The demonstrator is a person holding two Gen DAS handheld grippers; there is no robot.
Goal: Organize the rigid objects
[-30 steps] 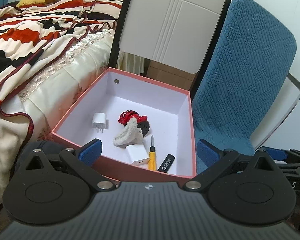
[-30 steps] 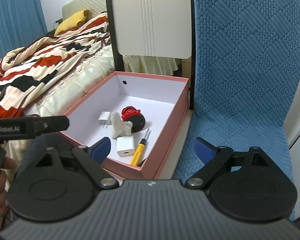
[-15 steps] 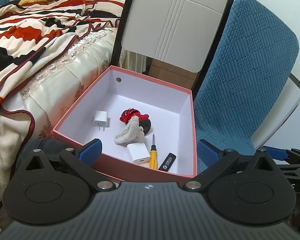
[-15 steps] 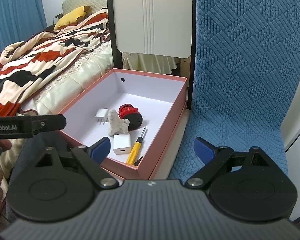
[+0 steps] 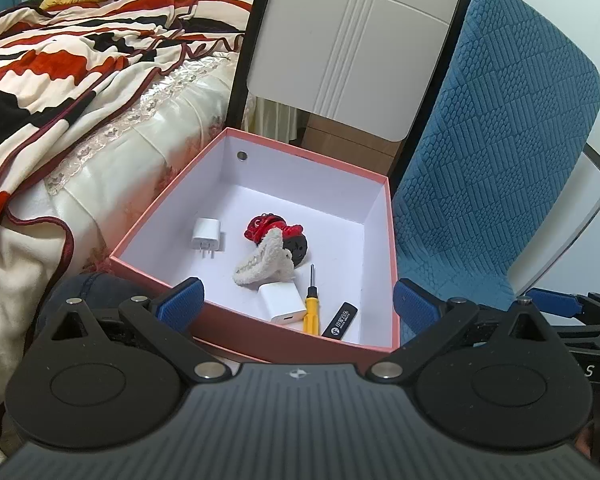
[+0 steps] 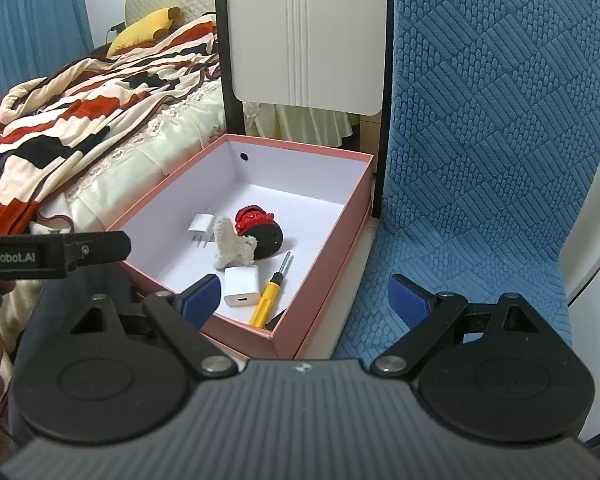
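Note:
A pink box point(image 5: 172, 196) with a white inside stands in front of me; it also shows in the right wrist view point(image 6: 332, 248). In it lie a white plug charger point(image 5: 206, 234), a red and black toy point(image 5: 278, 234) under a fluffy white cloth point(image 5: 266, 264), a white charger block point(image 5: 282, 303), a yellow screwdriver point(image 5: 311, 312) and a black USB stick point(image 5: 340, 320). My left gripper point(image 5: 296, 300) is open and empty, just before the box's near wall. My right gripper point(image 6: 304, 300) is open and empty over the box's near right corner.
A blue padded chair point(image 5: 500, 160) stands right of the box. A bed with a striped blanket point(image 5: 60, 72) lies to the left. A grey chair back point(image 5: 352, 40) stands behind the box. The left gripper's body point(image 6: 52, 254) crosses the right wrist view.
Both grippers have edged forward and upward toward the box, so more of its floor and the USB stick show. Nothing in the box has moved.

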